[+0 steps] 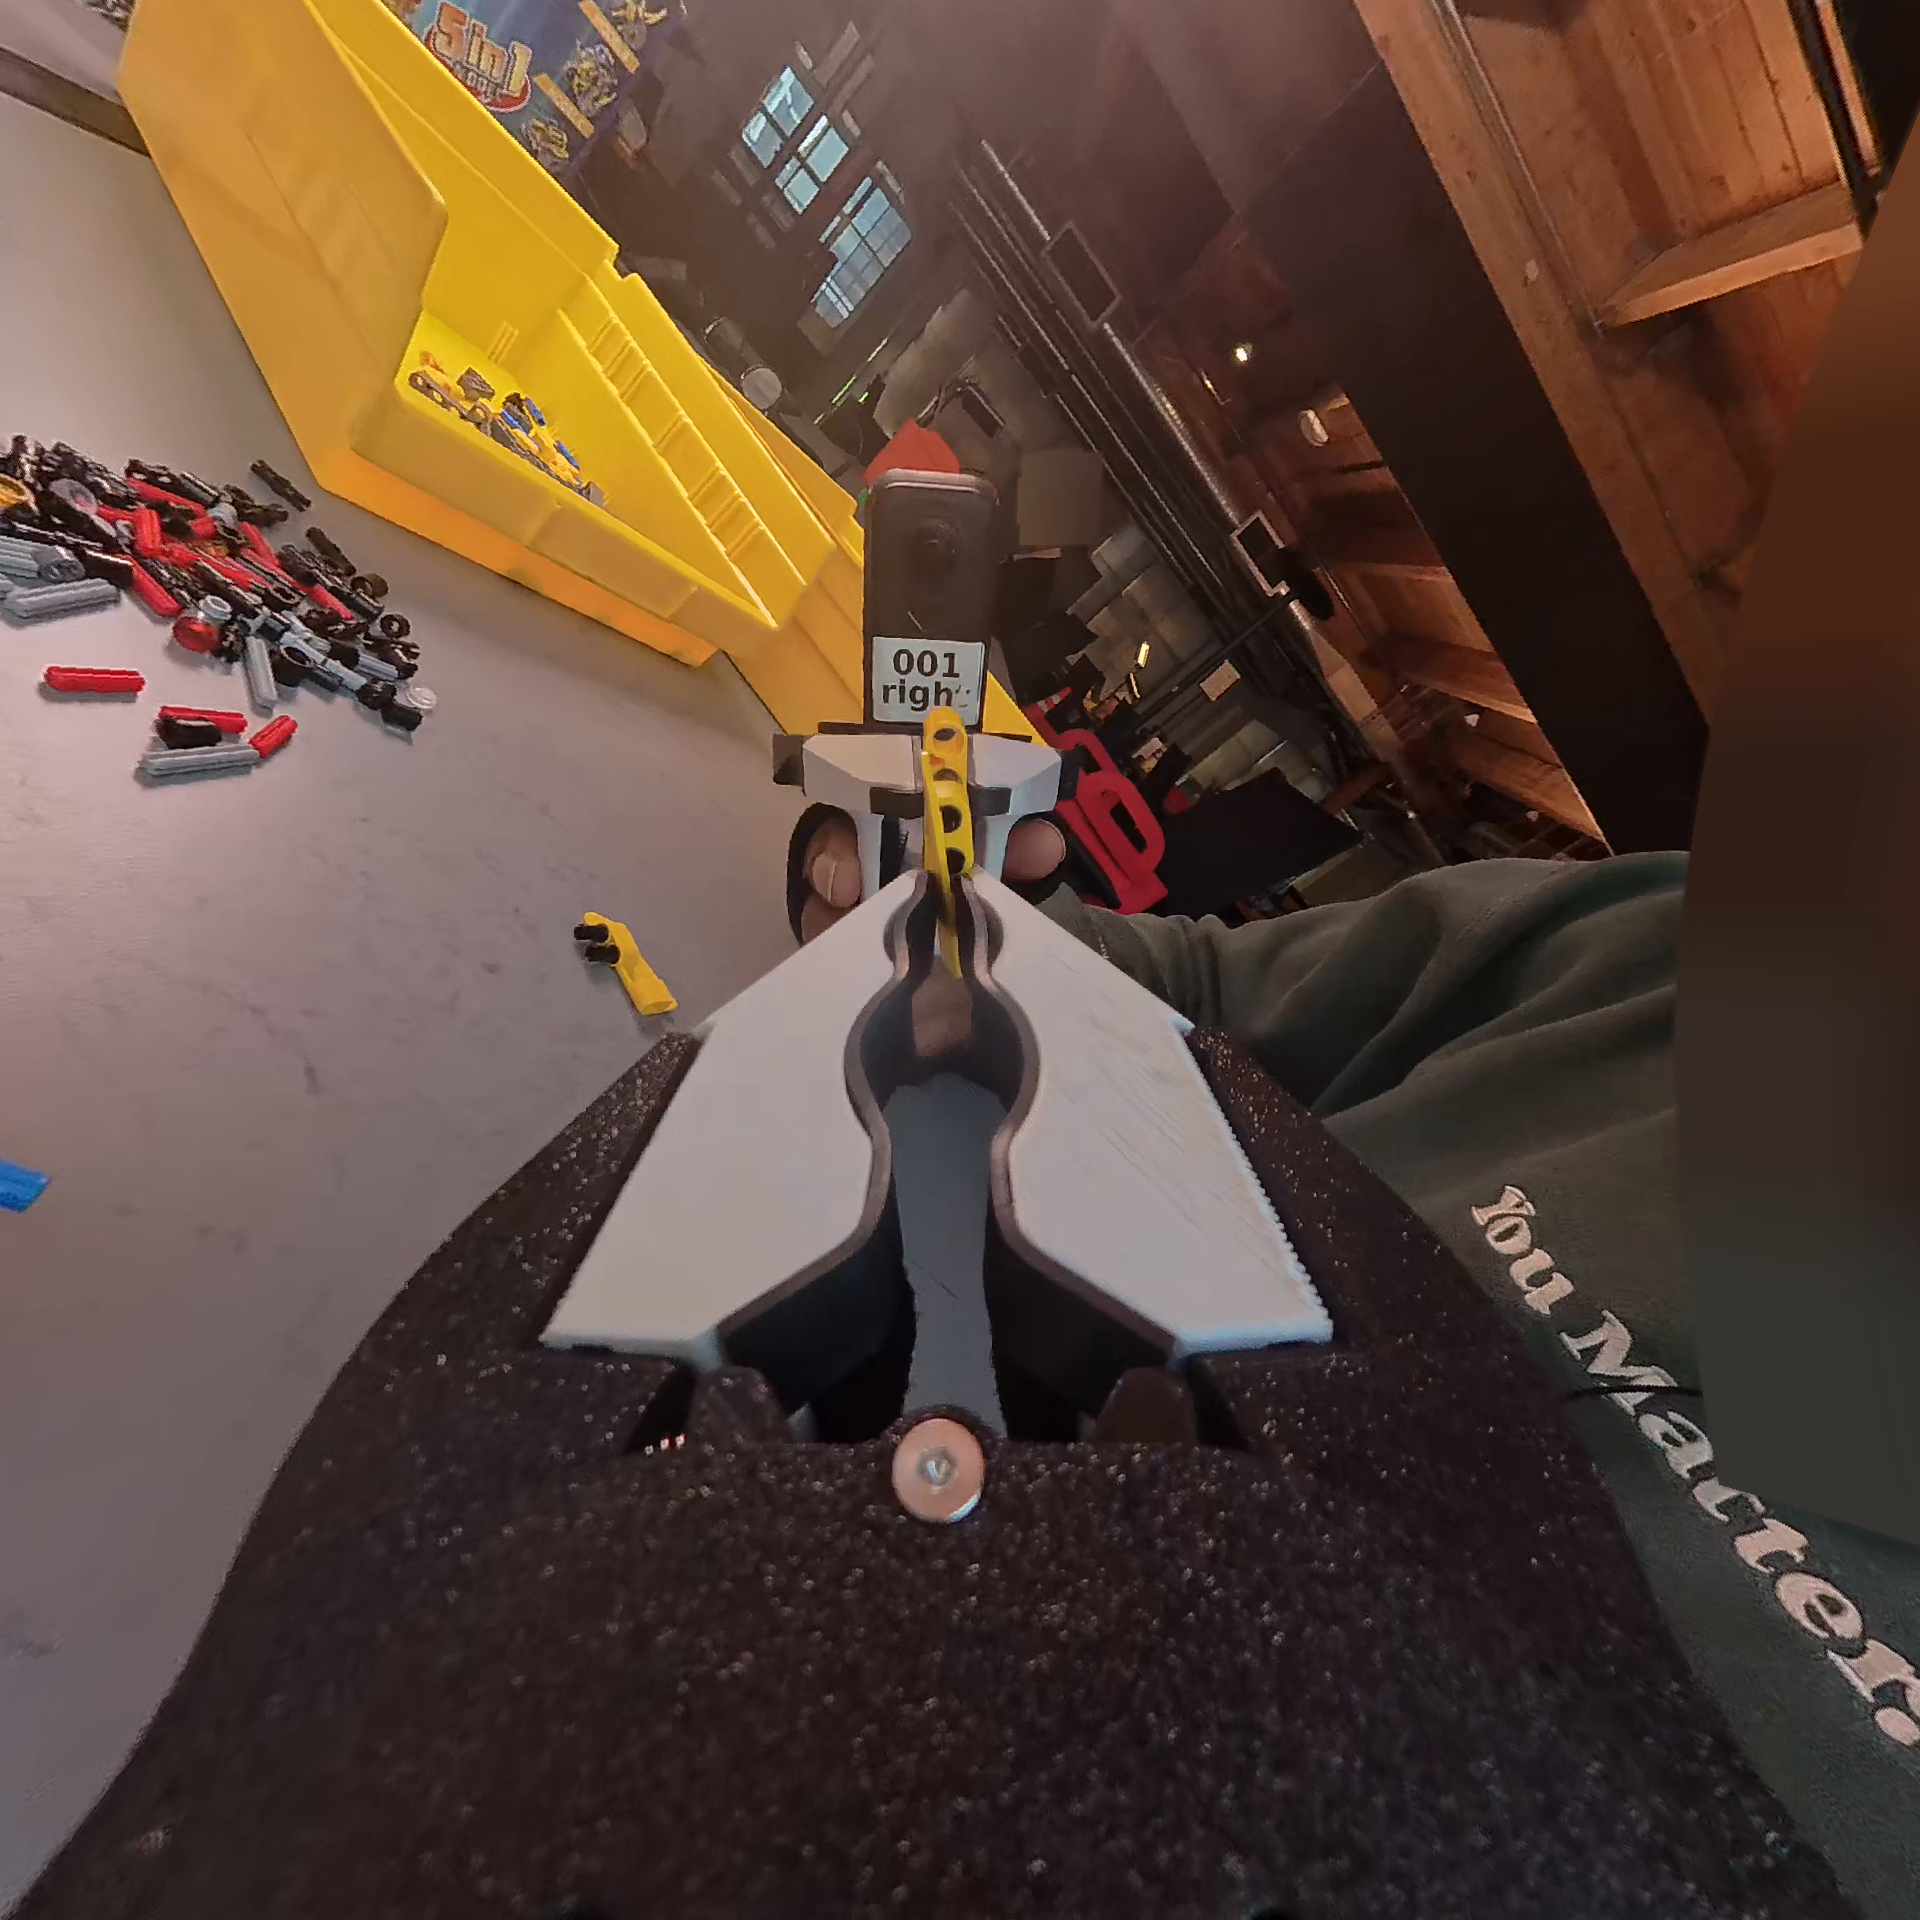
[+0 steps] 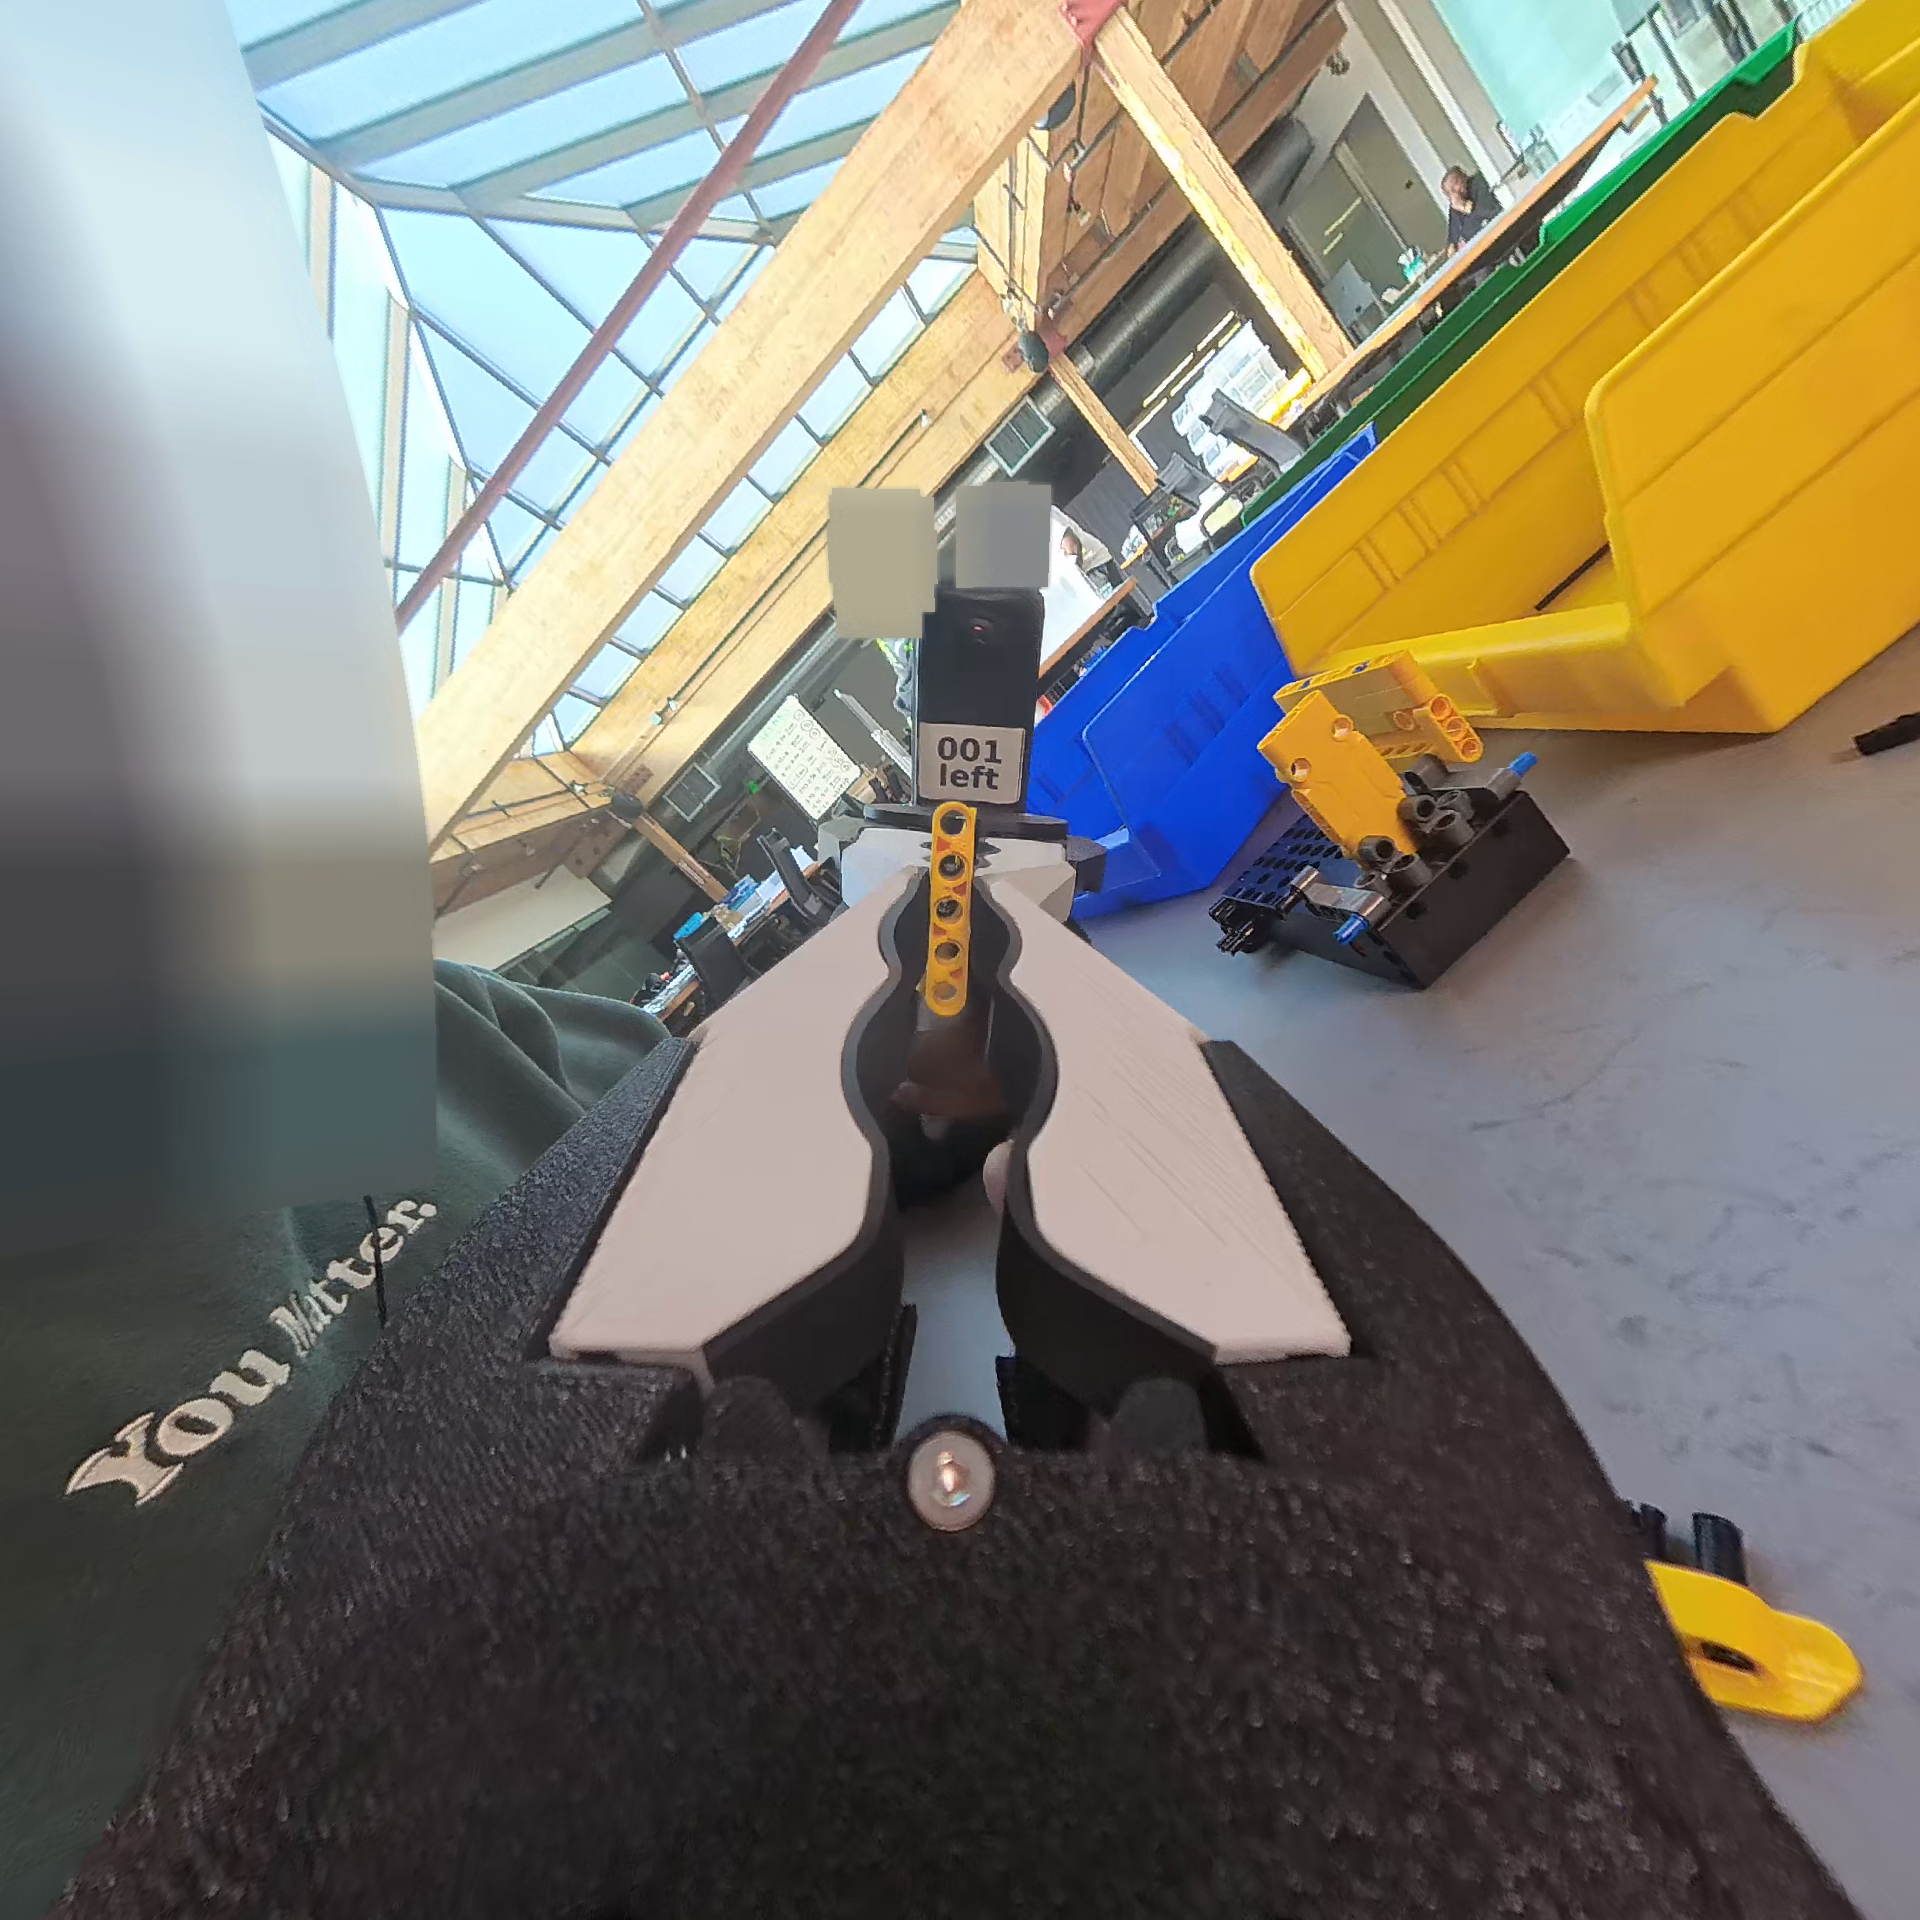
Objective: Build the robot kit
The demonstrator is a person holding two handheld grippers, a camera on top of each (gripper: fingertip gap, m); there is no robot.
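1. Yellow holed beam [image 1: 943, 831] is clamped at the left claw [image 1: 940, 904] tip.
2. Right claw [image 2: 948, 914] is closed on the same beam, facing the left.
3. The beam's long axis runs upright, held above the bench [image 2: 1558, 1091].

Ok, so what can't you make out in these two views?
Left wrist view: small parts in the yellow bin, too small to identify.
Left wrist view: blue piece, cut off by the left edge.
Right wrist view: yellow piece, partly behind the right gripper's body.
Right wrist view: yellow beam, lower end sunk between the fingers.
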